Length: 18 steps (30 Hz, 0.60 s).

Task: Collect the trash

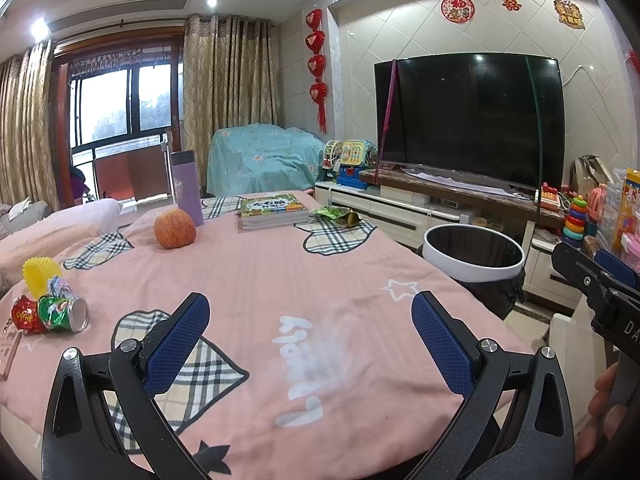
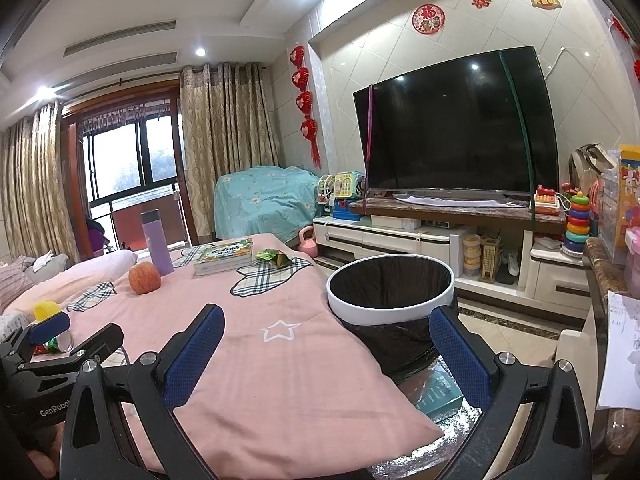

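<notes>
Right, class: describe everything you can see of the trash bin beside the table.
The trash bin is round, with a broad white band around its open top and a black plastic liner inside, whose loose skirt hangs crinkled below the band. It stands upright off the right edge of the pink-covered table, in front of the TV cabinet. Its inside looks dark; no contents can be made out. Neither gripper touches it.

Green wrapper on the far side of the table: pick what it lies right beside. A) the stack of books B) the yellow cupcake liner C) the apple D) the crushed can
A: the green wrapper lies on the pink cloth just right of the stack of books, while the apple, crushed can and yellow cupcake liner sit far off to the left.
</notes>
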Each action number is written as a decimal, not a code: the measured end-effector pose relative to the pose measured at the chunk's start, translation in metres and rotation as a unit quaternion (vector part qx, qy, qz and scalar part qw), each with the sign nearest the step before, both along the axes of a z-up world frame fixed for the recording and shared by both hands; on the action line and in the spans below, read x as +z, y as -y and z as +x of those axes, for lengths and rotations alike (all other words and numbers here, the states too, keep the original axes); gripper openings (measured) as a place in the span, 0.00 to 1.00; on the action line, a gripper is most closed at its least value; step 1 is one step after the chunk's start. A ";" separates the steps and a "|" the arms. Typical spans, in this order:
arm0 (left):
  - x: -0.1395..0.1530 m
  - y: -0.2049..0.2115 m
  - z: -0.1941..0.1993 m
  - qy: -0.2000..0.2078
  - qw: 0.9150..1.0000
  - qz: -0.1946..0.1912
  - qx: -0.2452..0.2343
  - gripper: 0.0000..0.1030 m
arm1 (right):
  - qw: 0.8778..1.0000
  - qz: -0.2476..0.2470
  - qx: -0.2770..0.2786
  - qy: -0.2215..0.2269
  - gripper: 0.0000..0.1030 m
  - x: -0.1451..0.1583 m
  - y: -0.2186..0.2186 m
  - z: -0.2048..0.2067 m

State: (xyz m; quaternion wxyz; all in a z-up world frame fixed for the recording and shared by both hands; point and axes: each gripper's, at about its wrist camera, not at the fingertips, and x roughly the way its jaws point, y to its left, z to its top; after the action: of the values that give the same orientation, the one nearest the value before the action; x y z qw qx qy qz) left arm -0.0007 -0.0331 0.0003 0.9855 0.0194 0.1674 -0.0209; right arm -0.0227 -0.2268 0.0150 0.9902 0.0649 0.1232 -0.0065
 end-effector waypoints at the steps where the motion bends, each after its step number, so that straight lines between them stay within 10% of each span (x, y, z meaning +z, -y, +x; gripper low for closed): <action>1: 0.000 0.000 0.000 0.000 1.000 0.000 0.000 1.00 | 1.000 0.000 0.000 0.000 1.00 0.000 0.000 0.000; 18: -0.002 0.000 0.001 -0.003 1.000 0.001 -0.002 1.00 | 1.000 0.004 0.004 -0.002 1.00 0.000 -0.002 0.000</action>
State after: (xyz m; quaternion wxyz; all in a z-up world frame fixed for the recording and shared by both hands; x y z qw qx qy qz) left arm 0.0007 -0.0331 -0.0015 0.9849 0.0211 0.1702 -0.0225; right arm -0.0230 -0.2247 0.0148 0.9898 0.0685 0.1249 -0.0026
